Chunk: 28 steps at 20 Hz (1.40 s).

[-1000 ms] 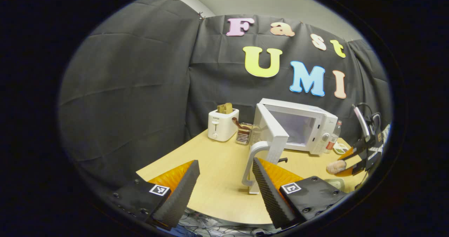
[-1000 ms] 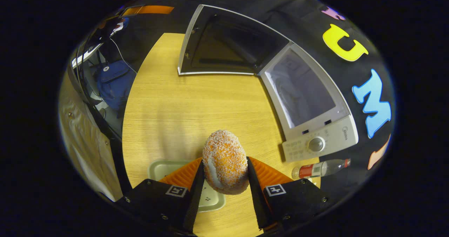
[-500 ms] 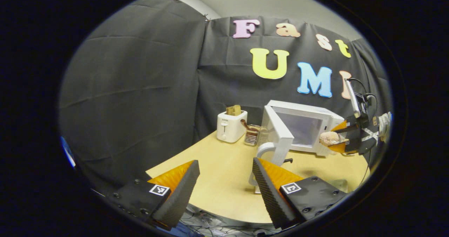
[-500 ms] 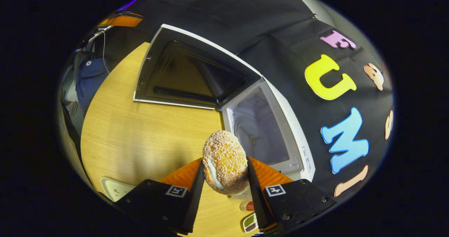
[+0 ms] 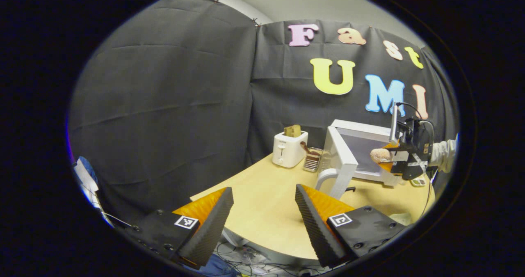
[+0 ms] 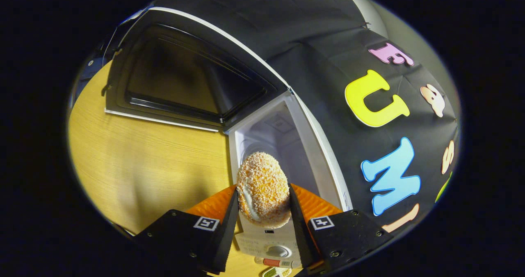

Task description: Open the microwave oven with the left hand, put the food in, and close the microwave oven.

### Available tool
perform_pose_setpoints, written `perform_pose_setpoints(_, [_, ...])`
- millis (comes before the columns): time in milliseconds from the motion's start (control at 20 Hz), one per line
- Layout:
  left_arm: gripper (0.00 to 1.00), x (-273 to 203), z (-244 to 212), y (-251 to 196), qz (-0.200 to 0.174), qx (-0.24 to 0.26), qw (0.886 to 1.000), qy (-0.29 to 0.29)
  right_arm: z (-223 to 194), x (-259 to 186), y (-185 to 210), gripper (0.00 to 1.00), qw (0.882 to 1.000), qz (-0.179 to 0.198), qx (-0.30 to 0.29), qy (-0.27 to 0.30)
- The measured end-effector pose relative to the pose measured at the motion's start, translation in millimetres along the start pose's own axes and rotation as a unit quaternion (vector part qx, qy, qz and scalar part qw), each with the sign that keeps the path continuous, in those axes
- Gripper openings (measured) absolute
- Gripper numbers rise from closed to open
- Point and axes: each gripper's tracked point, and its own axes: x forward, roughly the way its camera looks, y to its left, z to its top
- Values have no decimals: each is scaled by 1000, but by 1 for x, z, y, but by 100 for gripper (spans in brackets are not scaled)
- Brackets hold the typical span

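a: looking along the left gripper in the left gripper view, what do you get?
b: its jaws are spread wide with nothing between them, over the near edge of the wooden table. farther off stands the microwave, its door swung open, and beside it a toaster. the right gripper is at the oven's mouth with the bun clamped in it.
a: and the right gripper view?
b: both fingers press the sides of the crumb-coated bun. it hangs just before the open white cavity; the dark inner face of the door is at upper left.
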Motion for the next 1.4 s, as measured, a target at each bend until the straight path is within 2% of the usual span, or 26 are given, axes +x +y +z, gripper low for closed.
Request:
perform_pose_setpoints(100, [99, -6, 0, 5, 13, -7, 1000, 2, 1, 21, -9, 66, 1000, -24, -8, -3])
perform_pose_setpoints(250, [100, -10, -5, 9, 29, -16, 999, 10, 4, 49, -12, 66, 999, -37, -15, -7])
perform_pose_setpoints(750, [100, -24, -11, 17, 74, -14, 997, 26, -20, 134, 5, 66, 998, -41, -32, 31])
perform_pose_setpoints(950, [100, -31, -16, 20, 90, -14, 995, 34, -30, 159, 9, 69, 998, -39, -34, 44])
perform_pose_setpoints(1100, [99, -34, -19, 24, 99, -15, 994, 39, -30, 170, -1, 69, 997, -58, -33, 42])
perform_pose_setpoints(1250, [100, -31, -18, 24, 97, -21, 994, 39, -29, 165, -8, 77, 997, -64, -36, 39])
perform_pose_setpoints(1350, [100, -25, -17, 22, 89, -20, 995, 36, -28, 162, -9, 94, 997, -60, -40, 35])
perform_pose_setpoints(1400, [99, -23, -15, 18, 83, -17, 996, 34, -28, 159, -7, 95, 997, -57, -45, 36])
